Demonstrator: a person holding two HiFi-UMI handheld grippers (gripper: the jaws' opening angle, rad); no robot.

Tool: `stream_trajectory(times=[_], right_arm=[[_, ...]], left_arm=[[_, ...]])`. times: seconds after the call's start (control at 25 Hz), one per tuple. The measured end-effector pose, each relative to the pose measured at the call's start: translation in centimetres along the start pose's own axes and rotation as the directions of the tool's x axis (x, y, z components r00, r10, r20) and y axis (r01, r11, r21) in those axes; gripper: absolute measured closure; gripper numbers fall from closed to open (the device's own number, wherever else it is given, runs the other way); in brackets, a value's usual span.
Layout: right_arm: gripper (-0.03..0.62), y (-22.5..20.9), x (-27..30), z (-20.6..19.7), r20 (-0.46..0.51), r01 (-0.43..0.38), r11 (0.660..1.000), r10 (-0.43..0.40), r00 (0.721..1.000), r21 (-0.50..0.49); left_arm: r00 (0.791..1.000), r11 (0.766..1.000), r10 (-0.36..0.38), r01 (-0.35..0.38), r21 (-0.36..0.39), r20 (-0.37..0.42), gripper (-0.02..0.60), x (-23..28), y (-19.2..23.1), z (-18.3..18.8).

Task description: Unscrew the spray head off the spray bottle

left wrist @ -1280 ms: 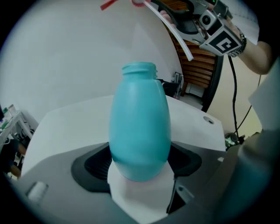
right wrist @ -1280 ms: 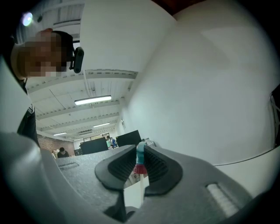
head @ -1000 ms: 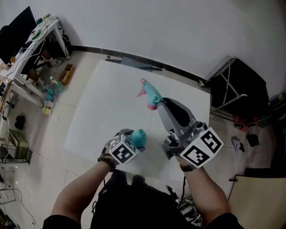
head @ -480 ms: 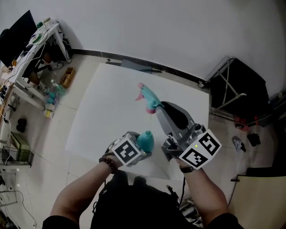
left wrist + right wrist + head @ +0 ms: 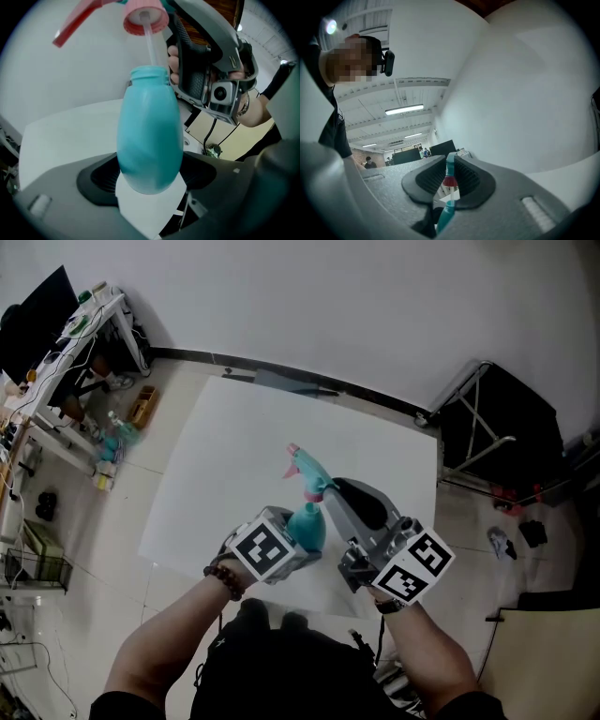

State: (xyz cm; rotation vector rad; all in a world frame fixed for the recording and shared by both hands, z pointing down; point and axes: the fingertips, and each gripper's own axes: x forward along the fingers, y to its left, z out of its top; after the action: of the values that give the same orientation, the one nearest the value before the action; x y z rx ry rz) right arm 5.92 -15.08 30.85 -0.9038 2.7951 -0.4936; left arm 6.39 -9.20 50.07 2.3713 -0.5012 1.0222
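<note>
My left gripper (image 5: pixel 298 538) is shut on the teal bottle (image 5: pixel 307 524), which it holds up off the white mat. In the left gripper view the bottle (image 5: pixel 150 140) stands between the pads with its threaded neck (image 5: pixel 149 74) bare. The spray head (image 5: pixel 307 468), teal with a pink trigger (image 5: pixel 77 23) and a pink collar (image 5: pixel 145 19), hangs just above the neck. Its clear dip tube (image 5: pixel 151 47) runs down into the opening. My right gripper (image 5: pixel 334 491) is shut on the spray head (image 5: pixel 450 169), seen edge-on between the ribbed pads.
A white mat (image 5: pixel 216 456) covers the tiled floor under both grippers. At the far left stands a cluttered desk (image 5: pixel 80 324) with small items under it. A black folding frame (image 5: pixel 497 427) stands at the right by the wall.
My left gripper has lifted the bottle and carried it right, up under the spray head. The right gripper has brought the spray head down and nearer. Bottle and head now sit close together.
</note>
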Motion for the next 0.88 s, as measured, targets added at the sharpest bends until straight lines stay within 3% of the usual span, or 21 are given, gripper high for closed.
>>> stream_trajectory(times=[0.24,0.48,0.76,0.88], right_arm=[[0.549,0.1,-0.7,-1.4,-0.019,0.003,1.000,-0.003,1.000,0.012],[0.549,-0.3,-0.9,-1.9,-0.028,0.013,1.000,-0.013,1.000,-0.007],[0.549,-0.4,-1.4,-2.4,-0.039,0.028,0.995,-0.032,0.999,-0.097],[0.549,-0.5,-1.3,-2.4,-0.027,0.034,0.996,-0.036,0.999,-0.079]], left_arm=[[0.998,0.998,0.053,-0.055,0.035,0.042,0.161,-1.0,1.0,1.7],[0.998,0.997,0.062,-0.063,0.040,0.030,0.161,-1.1,1.4,1.6],[0.999,0.999,0.041,-0.042,0.027,0.020,0.161,-0.7,1.0,1.2],[1.000,1.000,-0.012,0.012,-0.005,0.023,0.161,-0.5,0.1,1.1]])
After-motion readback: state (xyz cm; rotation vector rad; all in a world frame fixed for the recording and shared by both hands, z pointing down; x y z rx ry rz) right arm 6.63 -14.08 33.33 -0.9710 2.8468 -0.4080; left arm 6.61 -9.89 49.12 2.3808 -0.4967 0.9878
